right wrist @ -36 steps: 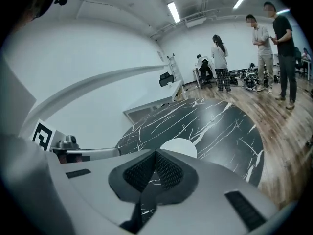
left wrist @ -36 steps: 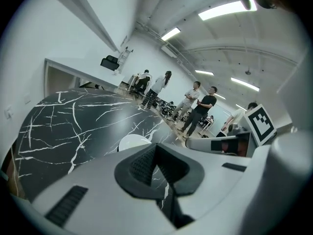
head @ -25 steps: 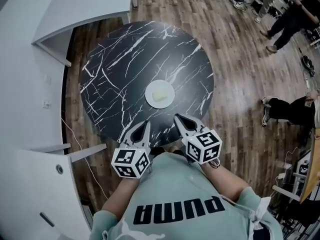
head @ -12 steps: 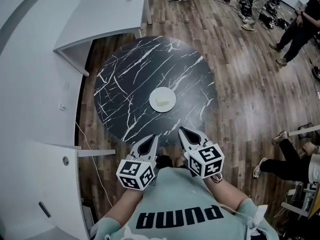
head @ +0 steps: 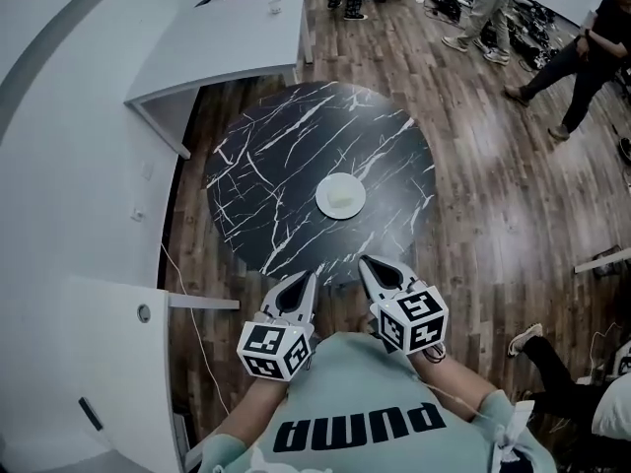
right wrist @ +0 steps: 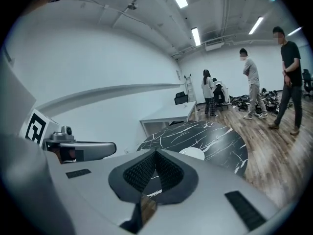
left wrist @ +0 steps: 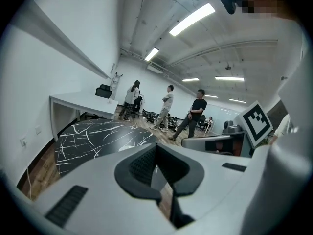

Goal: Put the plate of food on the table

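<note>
Sitting flat near the middle of the round black marble table (head: 266,175) is the white plate (head: 341,197), a pale helping of food on it and nothing else around it. So by the look of things the job is done: the plate is down and nothing has hold of it. It's round too, so there's no long axis to line up on.

Now the key relation. The plate lies straight out on the far side of both claws, well apart from them, past the table's near edge. It falls between their two lines and a shade closer to the right one.

The left claw (head: 304,278) hangs at the person's chest with its jaws pressed together, nothing between them. The right claw (head: 367,262) matches it, tips closed and empty, and the plate shows beyond them in its own view. If either had to go back, I'd back the right.

Further out, a white desk (head: 227,37) stands at the far left, and people (head: 567,62) stand on the wooden floor (head: 493,195) at the far right.
</note>
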Available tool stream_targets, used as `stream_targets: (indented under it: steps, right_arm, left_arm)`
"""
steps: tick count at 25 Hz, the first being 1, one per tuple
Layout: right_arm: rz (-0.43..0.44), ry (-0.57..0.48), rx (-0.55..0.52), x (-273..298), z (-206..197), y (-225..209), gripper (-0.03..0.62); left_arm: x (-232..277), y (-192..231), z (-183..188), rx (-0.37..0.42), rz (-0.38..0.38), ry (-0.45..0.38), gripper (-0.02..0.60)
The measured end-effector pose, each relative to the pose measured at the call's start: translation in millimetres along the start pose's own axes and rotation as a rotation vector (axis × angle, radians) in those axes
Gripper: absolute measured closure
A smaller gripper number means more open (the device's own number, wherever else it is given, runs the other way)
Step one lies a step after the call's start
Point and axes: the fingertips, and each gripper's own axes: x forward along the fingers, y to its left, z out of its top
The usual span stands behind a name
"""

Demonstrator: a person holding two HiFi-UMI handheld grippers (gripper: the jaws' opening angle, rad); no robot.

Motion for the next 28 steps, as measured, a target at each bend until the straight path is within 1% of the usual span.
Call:
stream_targets:
  steps: [3, 6, 8, 14, 17, 21, 24, 28]
  right_arm:
    - [-0.027, 0.0, 0.007, 2.3, -1.8, 22.1, 0.585]
    - [-0.051, -0.007, 0.018, 6.8, -6.4, 44.6, 0.585]
    - [-0.069, -0.01, 0.033, 7.1, -12.0, 57.4, 0.585]
    - [-0.125, -0.023, 0.03, -0.2, -27.6, 95.3, 0.585]
    - [-0.139, -0.039, 0.012, -7.5, -34.9, 109.6, 0.585]
    - [-0.142, -0.041, -0.006, -22.5, -48.8, 118.9, 0.585]
    - [-0.137, -0.048, -0.008, -33.9, -54.7, 118.6, 0.585]
    - [-0.136, -0.055, -0.023, -48.4, -58.7, 114.4, 0.585]
  left_arm:
    - [-21.1, 13.0, 6.0, 0.014, -0.028, -0.005, 0.574]
    - [-42.8, 27.3, 10.8, 0.045, -0.057, -0.014, 0.574]
    - [-55.5, 35.5, 6.4, 0.045, -0.074, -0.011, 0.574]
    - [-86.4, 49.7, -15.0, 0.052, -0.133, 0.009, 0.574]
    - [-95.7, 47.1, -25.7, 0.07, -0.169, 0.015, 0.574]
    - [-107.9, 32.4, -35.1, 0.088, -0.194, 0.005, 0.574]
    - [-113.3, 16.5, -36.4, 0.122, -0.199, -0.002, 0.574]
    - [-117.3, -2.7, -38.8, 0.163, -0.186, 0.0, 0.574]
